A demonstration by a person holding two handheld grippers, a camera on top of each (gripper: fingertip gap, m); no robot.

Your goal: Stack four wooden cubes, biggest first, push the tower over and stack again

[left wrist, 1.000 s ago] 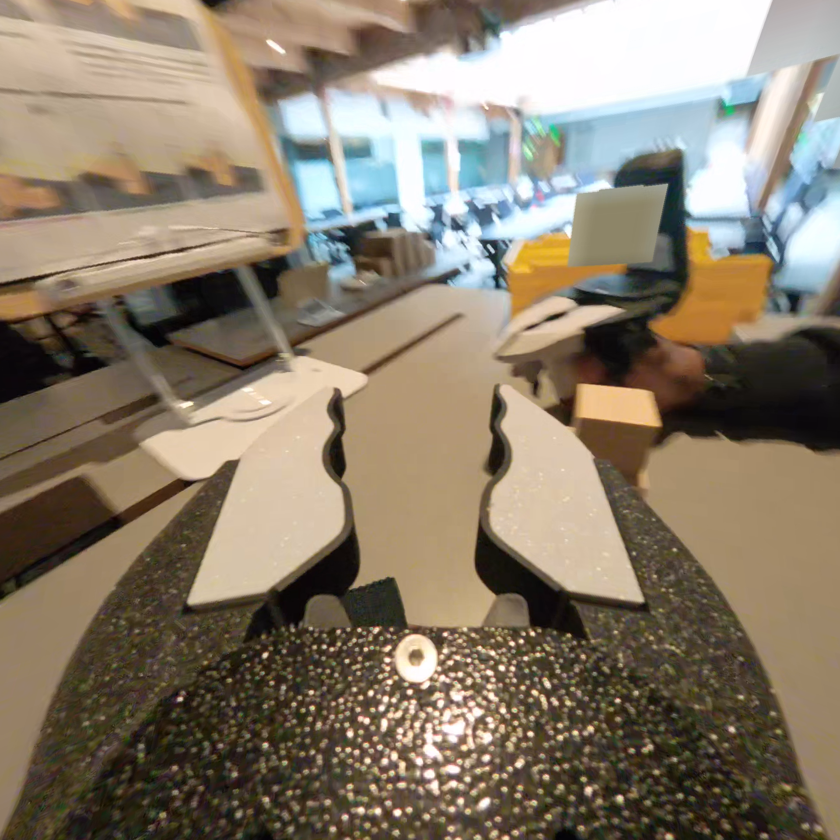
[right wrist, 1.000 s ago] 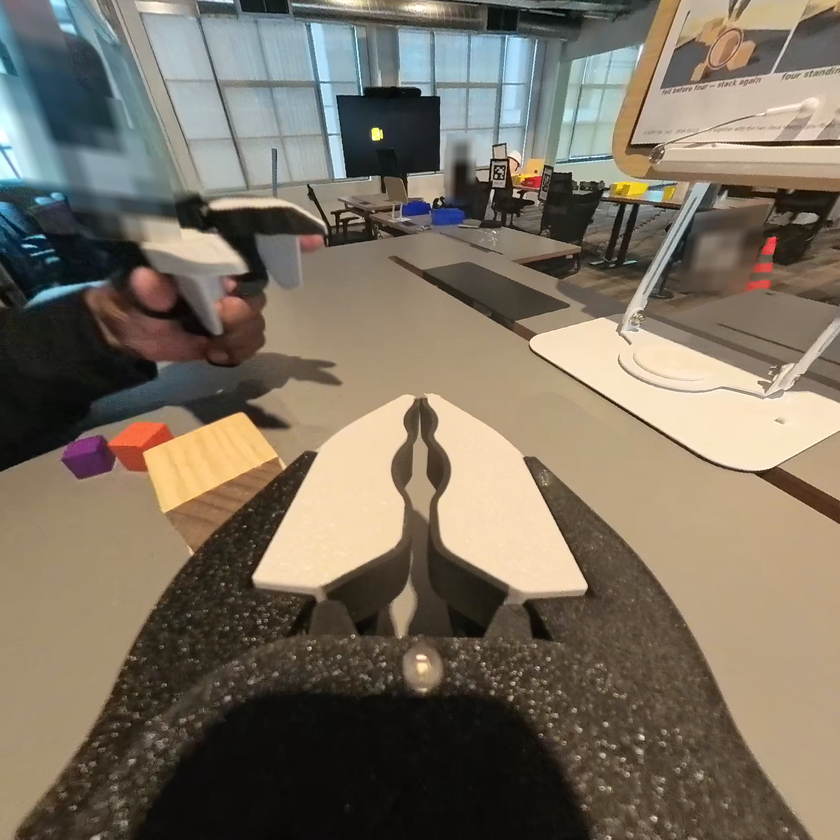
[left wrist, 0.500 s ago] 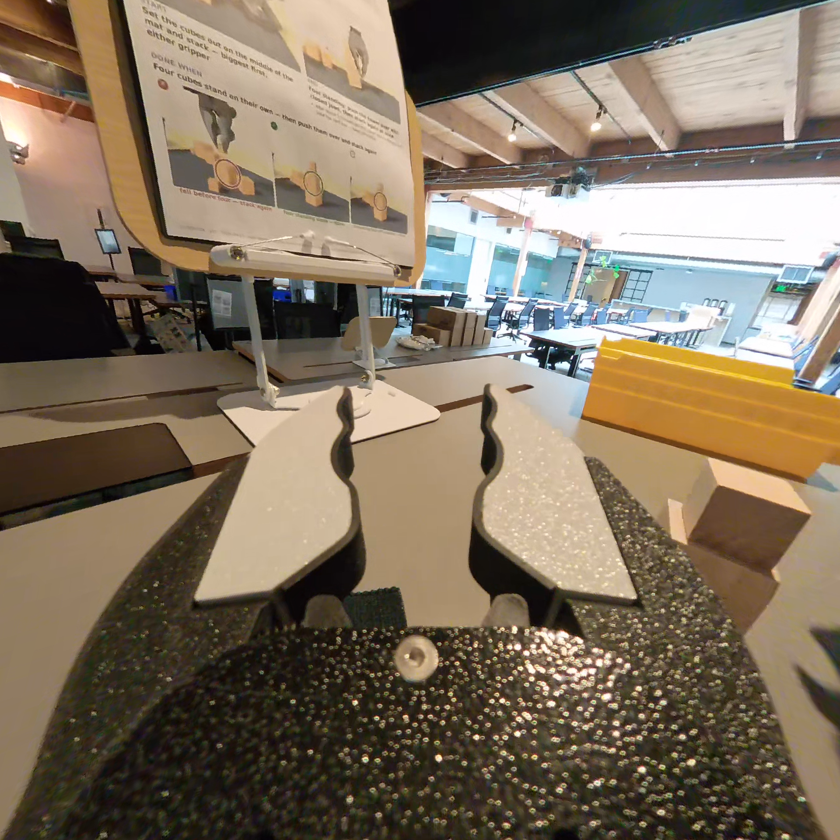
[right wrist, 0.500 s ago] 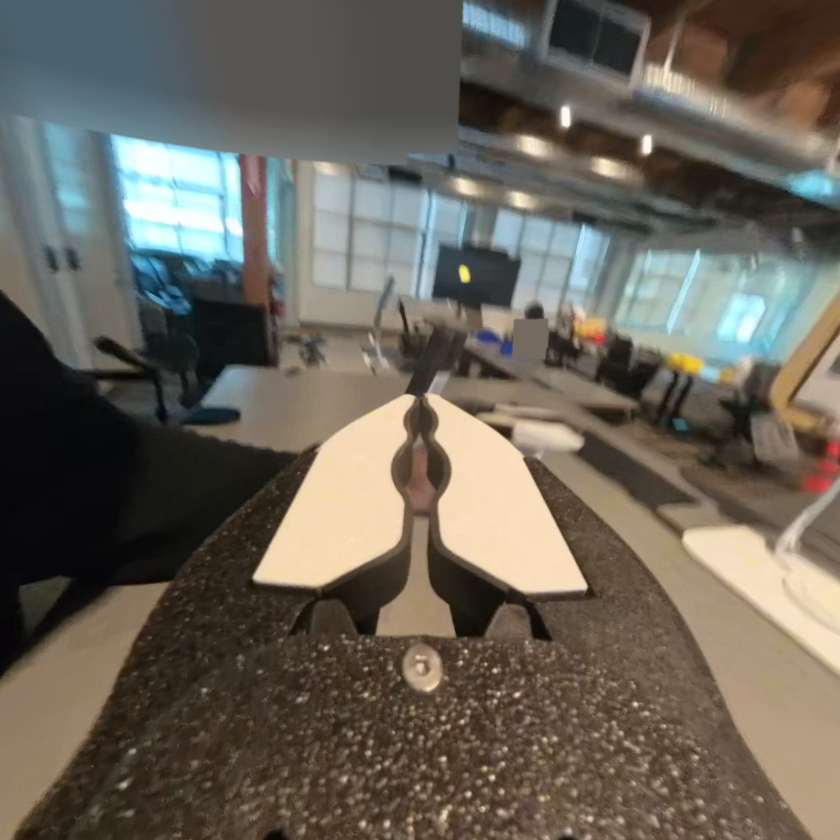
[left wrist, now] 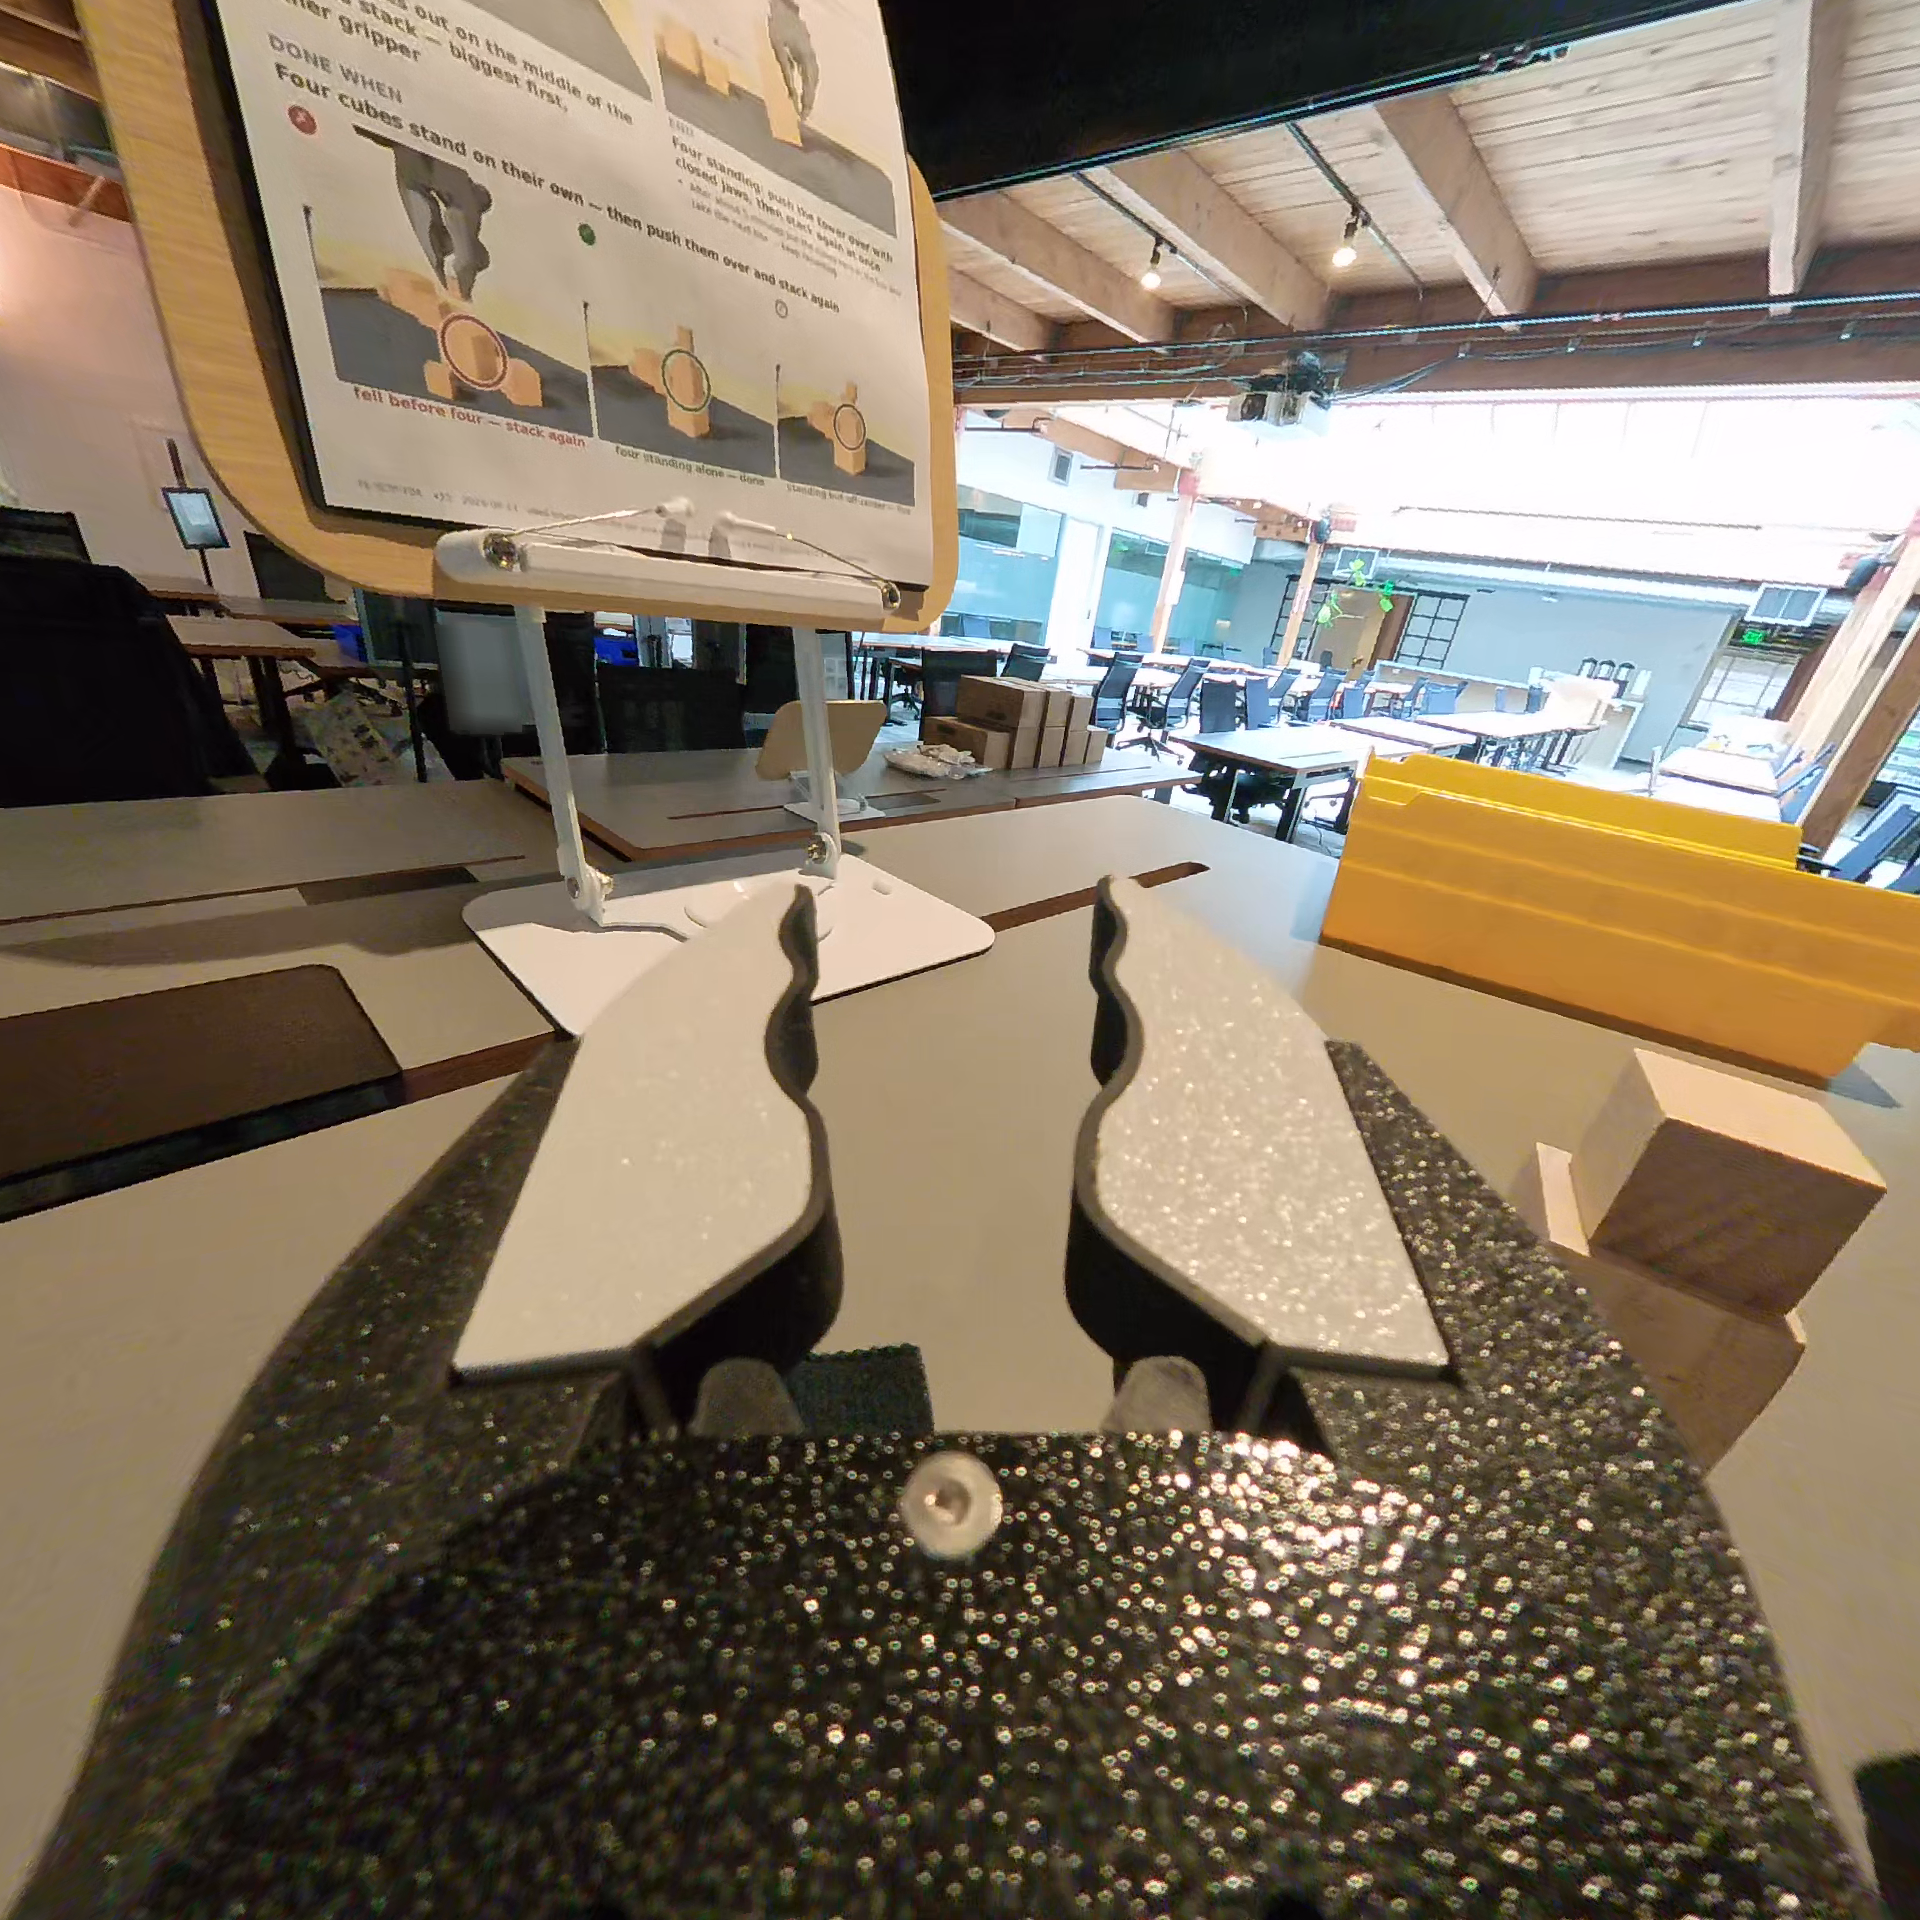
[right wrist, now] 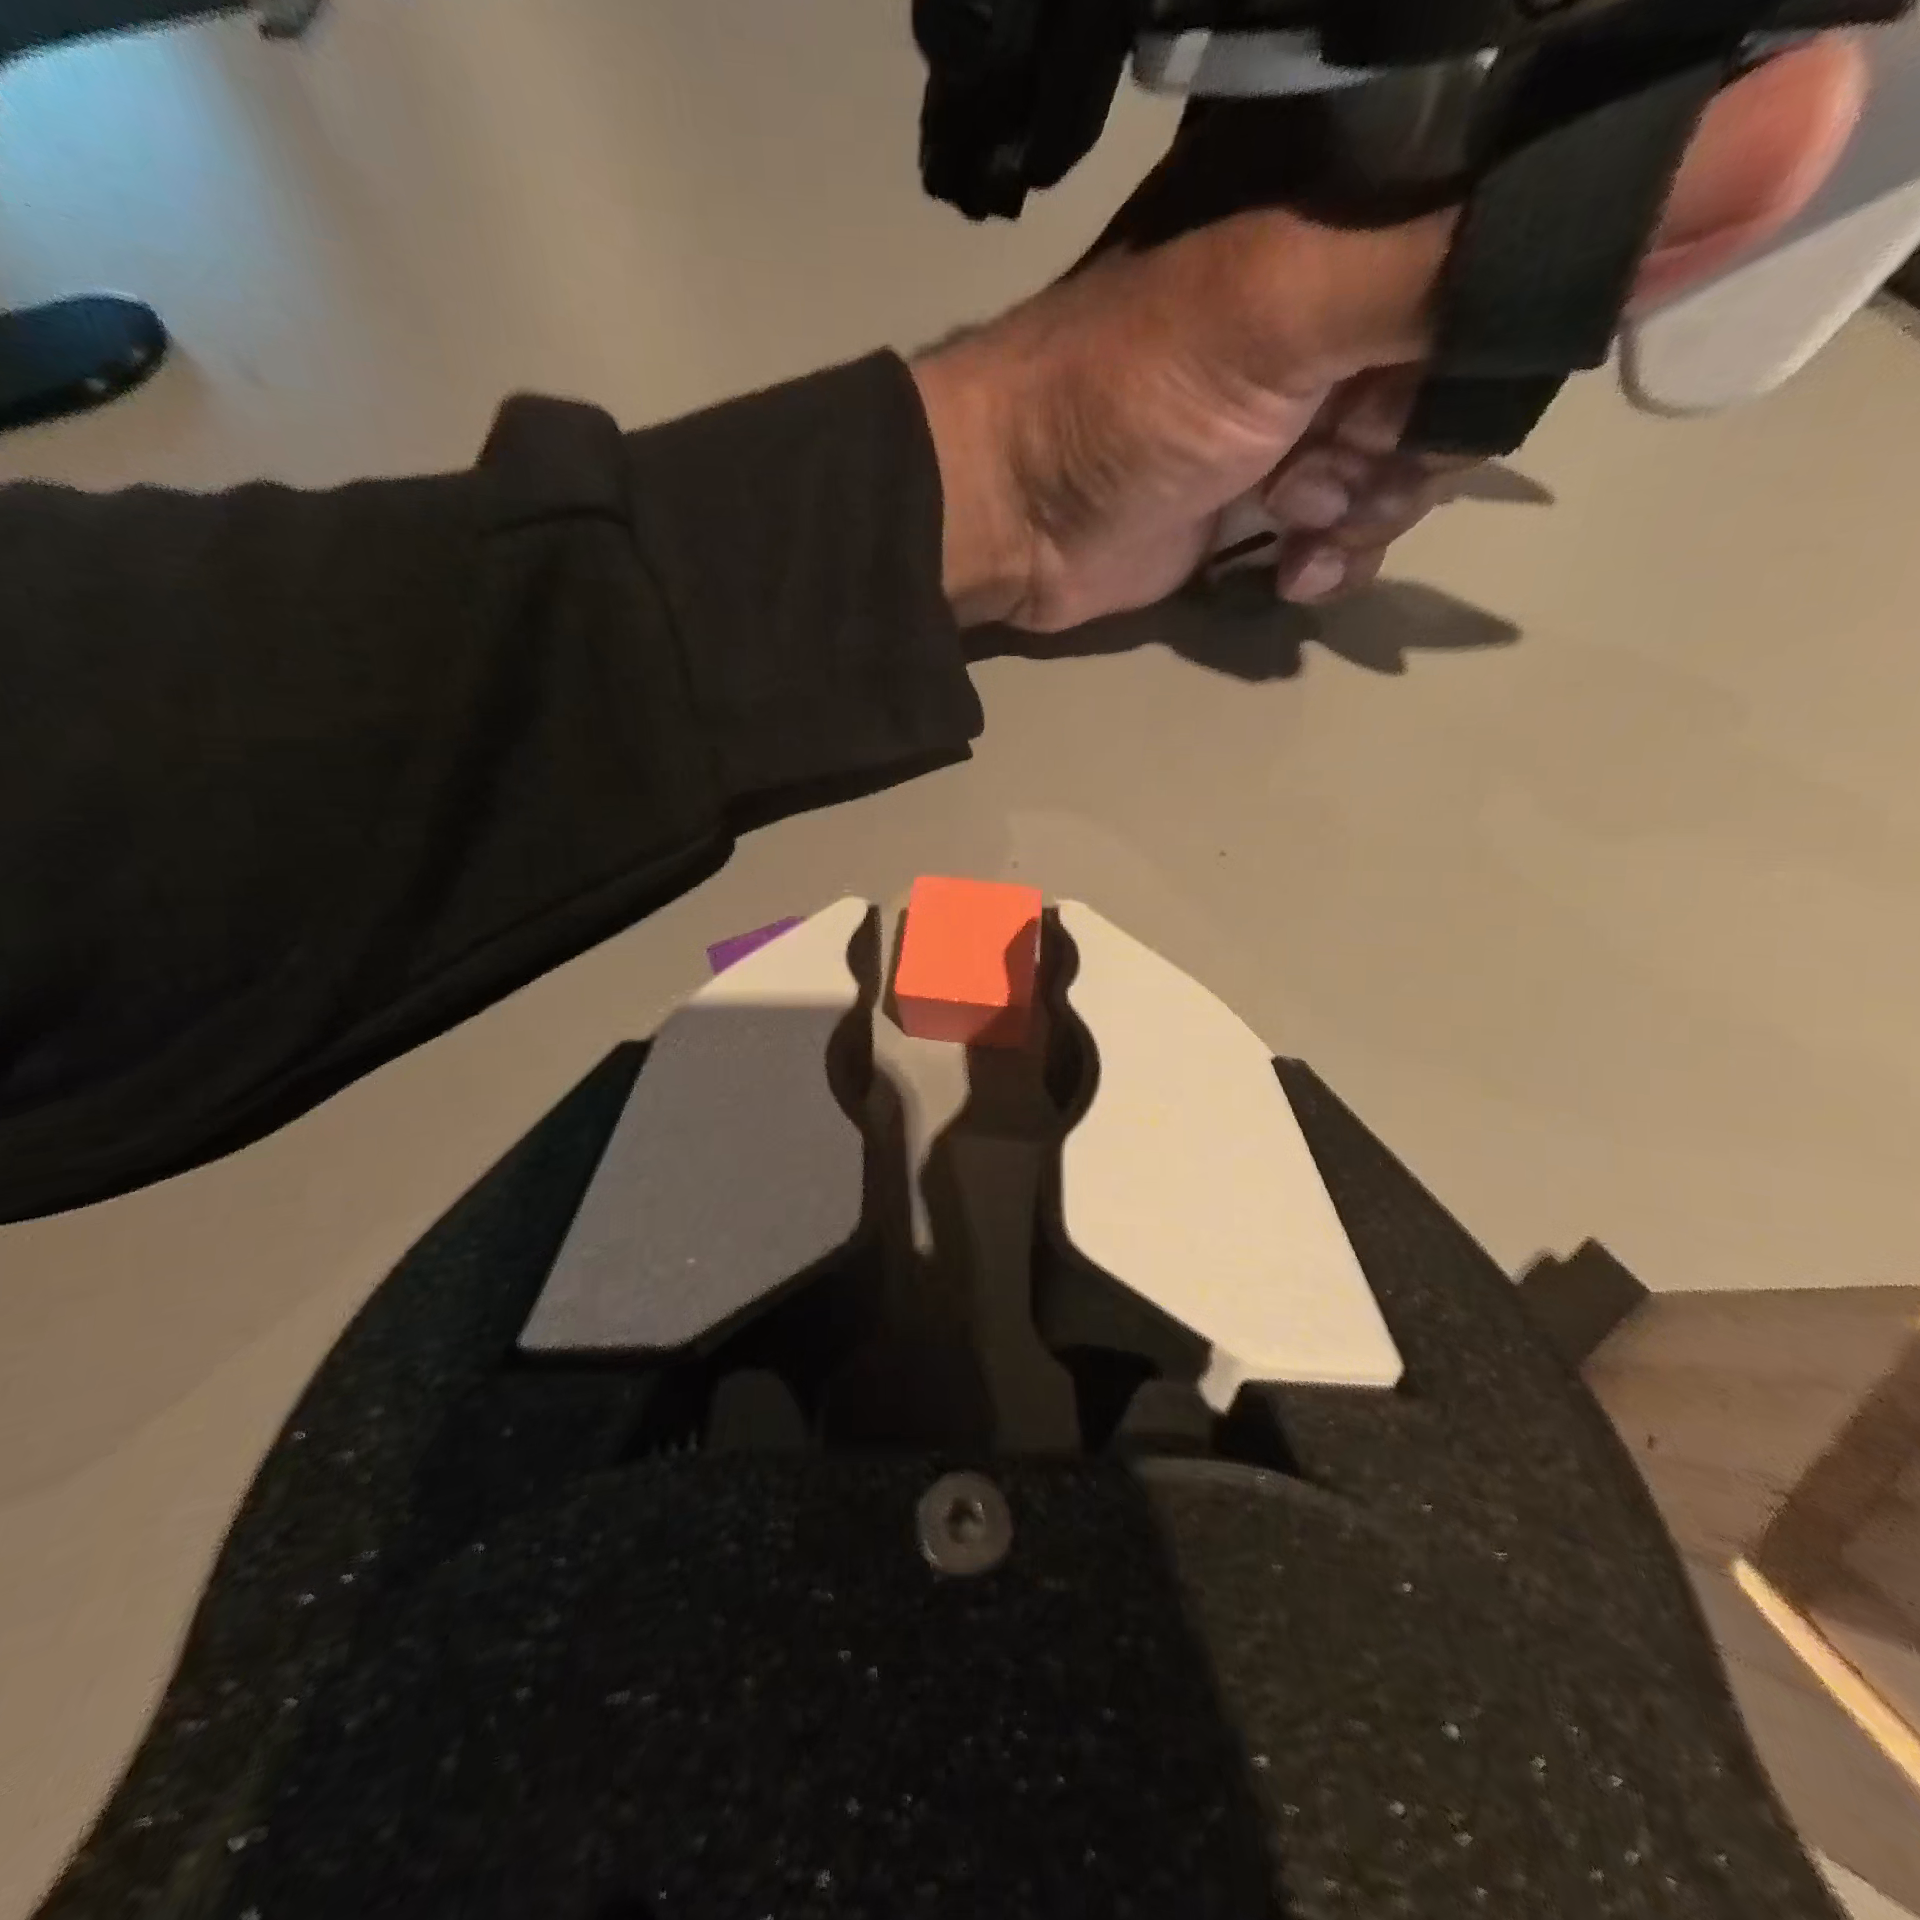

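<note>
Right gripper [right wrist: 961, 920] pointed down, fingers flanking orange cube [right wrist: 961, 971], grip uncertain, left gripper [left wrist: 951, 914] wide open and empty, two stacked wooden cubes [left wrist: 1704, 1236] beside it

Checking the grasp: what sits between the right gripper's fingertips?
In the right wrist view, the orange cube sits between the right gripper fingertips. Whether both pads touch it is unclear.

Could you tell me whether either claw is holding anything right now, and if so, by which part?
The right claw has the orange cube between its fingertips, at two opposite side faces; whether it grips yet cannot be told. The left claw is open and empty.
</note>
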